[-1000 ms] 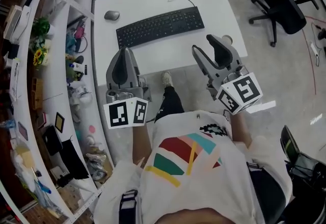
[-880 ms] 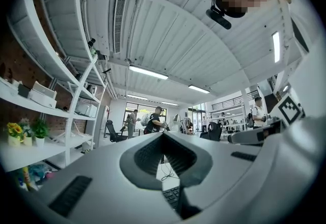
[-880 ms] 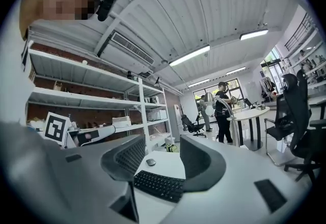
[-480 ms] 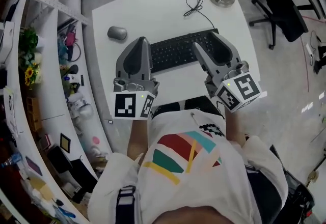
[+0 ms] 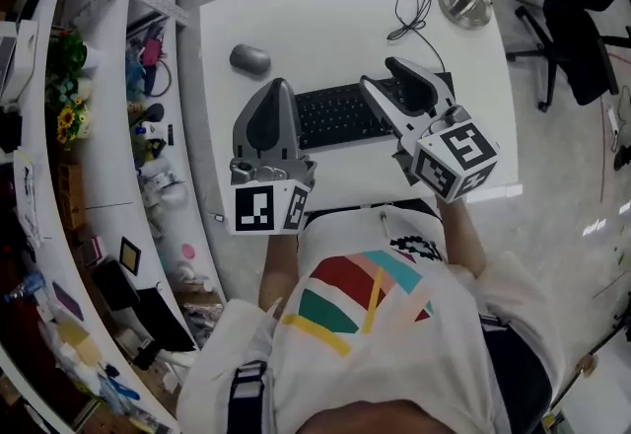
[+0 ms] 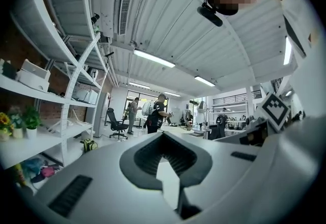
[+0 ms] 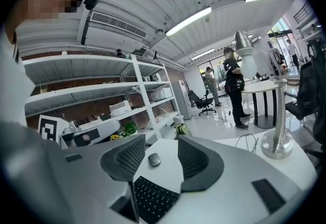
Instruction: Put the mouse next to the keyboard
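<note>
Approach to the mouse point(image 7: 154, 160)
The right gripper point(image 5: 379, 74) has its jaws apart and empty; the mouse lies far ahead between them, past the keyboard point(image 5: 335, 113). The left gripper point(image 5: 275, 85) is closed and empty. Better to go straight and low, then close.

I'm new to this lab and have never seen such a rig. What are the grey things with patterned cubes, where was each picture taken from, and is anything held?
There is no robot here. A person holds two hand-held grippers, grey two-jaw tongs with a marker cube on the back. One picture comes from a camera on the person's head, looking down. The other two come from cameras riding on each gripper, looking along its jaws. On the white table lie a black keyboard, a grey mouse off to its far left and apart from it, and a thin cable. The left gripper is above the keyboard's left end, and its jaw tips seem to be together on nothing. The right gripper has its jaws apart and empty, aimed toward the mouse.
</note>
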Action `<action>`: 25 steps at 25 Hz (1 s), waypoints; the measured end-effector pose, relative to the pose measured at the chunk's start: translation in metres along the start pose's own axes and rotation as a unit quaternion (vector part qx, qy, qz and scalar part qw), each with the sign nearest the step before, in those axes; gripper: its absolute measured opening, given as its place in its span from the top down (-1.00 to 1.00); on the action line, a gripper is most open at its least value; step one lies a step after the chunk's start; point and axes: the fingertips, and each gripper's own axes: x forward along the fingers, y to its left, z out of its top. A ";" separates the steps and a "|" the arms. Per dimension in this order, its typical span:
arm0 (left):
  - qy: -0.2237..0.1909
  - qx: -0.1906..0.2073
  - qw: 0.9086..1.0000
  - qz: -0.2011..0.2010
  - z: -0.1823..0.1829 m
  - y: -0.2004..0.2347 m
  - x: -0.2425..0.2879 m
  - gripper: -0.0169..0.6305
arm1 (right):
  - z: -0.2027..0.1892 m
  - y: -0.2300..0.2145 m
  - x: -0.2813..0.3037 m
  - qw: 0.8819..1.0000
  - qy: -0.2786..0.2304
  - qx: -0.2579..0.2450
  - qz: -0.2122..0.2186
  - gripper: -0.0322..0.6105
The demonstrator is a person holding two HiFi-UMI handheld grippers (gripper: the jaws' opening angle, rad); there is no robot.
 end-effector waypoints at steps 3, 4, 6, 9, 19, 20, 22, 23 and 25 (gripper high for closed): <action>0.002 -0.003 1.000 0.025 -0.002 0.023 -0.002 0.82 | 0.005 0.004 0.031 1.000 0.000 -0.002 0.000 0.28; 0.002 -0.006 0.999 0.035 -0.003 0.032 -0.005 0.82 | 0.006 0.007 0.043 1.000 0.003 -0.006 0.001 0.28; 0.002 -0.015 0.998 0.054 -0.006 0.051 -0.010 0.82 | 0.002 0.020 0.071 0.999 0.022 -0.037 0.015 0.12; 0.002 -0.025 0.996 0.084 -0.014 0.081 -0.017 0.82 | -0.007 0.047 0.123 0.991 0.051 -0.110 0.048 -0.09; 0.039 -0.068 0.986 0.147 -0.065 0.173 -0.034 0.82 | -0.121 0.079 0.288 0.949 0.231 -0.173 0.130 -0.09; 0.043 -0.071 0.985 0.151 -0.070 0.179 -0.036 0.82 | -0.132 0.077 0.297 0.943 0.249 -0.177 0.130 -0.09; 0.047 -0.078 0.983 0.160 -0.079 0.193 -0.040 0.82 | -0.148 0.078 0.315 0.937 0.271 -0.176 0.130 -0.09; 0.047 -0.081 0.982 0.164 -0.083 0.200 -0.041 0.82 | -0.156 0.080 0.323 0.935 0.279 -0.174 0.131 -0.09; 0.049 -0.084 0.980 0.171 -0.089 0.213 -0.042 0.82 | -0.169 0.081 0.338 0.930 0.295 -0.178 0.130 -0.09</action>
